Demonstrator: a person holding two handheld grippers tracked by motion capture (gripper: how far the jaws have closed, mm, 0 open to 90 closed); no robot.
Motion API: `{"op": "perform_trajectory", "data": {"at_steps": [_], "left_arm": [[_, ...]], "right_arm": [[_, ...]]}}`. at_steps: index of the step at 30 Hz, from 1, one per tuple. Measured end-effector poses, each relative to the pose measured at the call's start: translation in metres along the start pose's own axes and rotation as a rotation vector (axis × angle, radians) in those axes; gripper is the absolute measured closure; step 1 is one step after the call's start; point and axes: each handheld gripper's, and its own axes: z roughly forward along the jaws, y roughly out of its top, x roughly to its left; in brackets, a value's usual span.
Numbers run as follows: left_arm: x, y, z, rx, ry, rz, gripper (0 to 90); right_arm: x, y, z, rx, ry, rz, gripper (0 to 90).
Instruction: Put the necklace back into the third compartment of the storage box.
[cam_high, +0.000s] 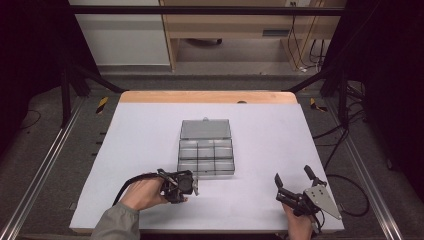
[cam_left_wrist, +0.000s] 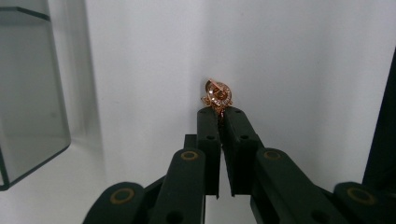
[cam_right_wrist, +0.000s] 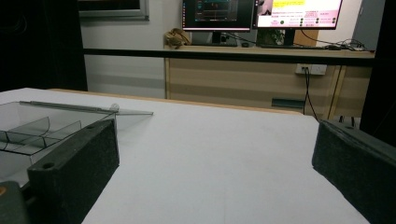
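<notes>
left gripper (cam_left_wrist: 221, 111) pinches a gold ornament (cam_left_wrist: 217, 95) beside the open, empty clear box (cam_high: 206, 148).

High view overhead—gripper views low, sharing the clear box (cam_high: 206, 148).
</notes>
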Motion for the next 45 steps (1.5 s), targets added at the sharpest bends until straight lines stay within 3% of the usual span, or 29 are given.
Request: {"op": "perform_trajectory", "data": {"at_steps": [4, 5, 16, 22, 26, 27, 28, 29, 30, 33, 36, 37, 38, 41, 45], "left_arm": [[-0.001, 0.000, 0.000, -0.007, 0.014, 0.007, 85.2], [-0.001, -0.002, 0.000, -0.038, 0.004, -0.004, 85.6], [0.000, -0.011, 0.000, -0.095, 0.013, -0.009, 85.7], [0.002, -0.022, -0.001, -0.161, 0.020, -0.041, 85.7], [0.002, -0.032, -0.004, -0.219, 0.036, -0.069, 85.7], [0.002, -0.036, -0.006, -0.254, 0.043, -0.086, 85.7], [0.002, -0.036, -0.006, -0.254, 0.043, -0.086, 85.7], [0.002, -0.040, -0.006, -0.293, 0.046, -0.112, 85.7], [0.002, -0.040, -0.006, -0.293, 0.046, -0.112, 85.7], [0.002, -0.049, -0.009, -0.387, 0.052, -0.151, 85.7], [0.002, -0.053, -0.010, -0.421, 0.062, -0.165, 85.7], [0.001, -0.057, -0.012, -0.468, 0.061, -0.178, 85.7], [0.001, -0.057, -0.012, -0.468, 0.061, -0.178, 85.8], [-0.001, -0.064, -0.012, -0.558, 0.067, -0.207, 85.8], [0.000, -0.070, -0.011, -0.630, 0.060, -0.226, 85.8]], "right_arm": [[0.000, 0.000, 0.000, 0.000, 0.000, 0.001, 1.2], [0.000, 0.000, 0.000, 0.000, 0.000, 0.000, 1.2], [0.000, 0.000, 0.000, 0.001, 0.000, 0.000, 1.2], [0.000, 0.000, 0.000, 0.000, 0.000, 0.000, 1.2], [0.000, 0.000, 0.000, 0.001, 0.000, -0.001, 1.2], [0.000, 0.000, 0.000, 0.001, 0.000, -0.001, 1.2], [0.000, 0.000, 0.000, 0.001, 0.000, -0.001, 1.2], [0.000, 0.000, 0.000, 0.001, 0.000, -0.001, 1.2], [0.000, 0.000, 0.000, 0.001, 0.000, -0.001, 1.2], [0.000, 0.000, 0.000, 0.000, 0.000, -0.002, 1.2], [0.000, 0.000, 0.000, 0.000, 0.000, -0.001, 1.2], [0.000, 0.000, 0.000, 0.000, 0.000, -0.001, 1.2], [0.000, 0.000, 0.000, 0.000, 0.000, -0.001, 1.2], [0.000, 0.000, 0.000, 0.001, 0.000, -0.001, 1.2], [0.000, 0.000, 0.000, 0.000, 0.000, -0.001, 1.2]]}}
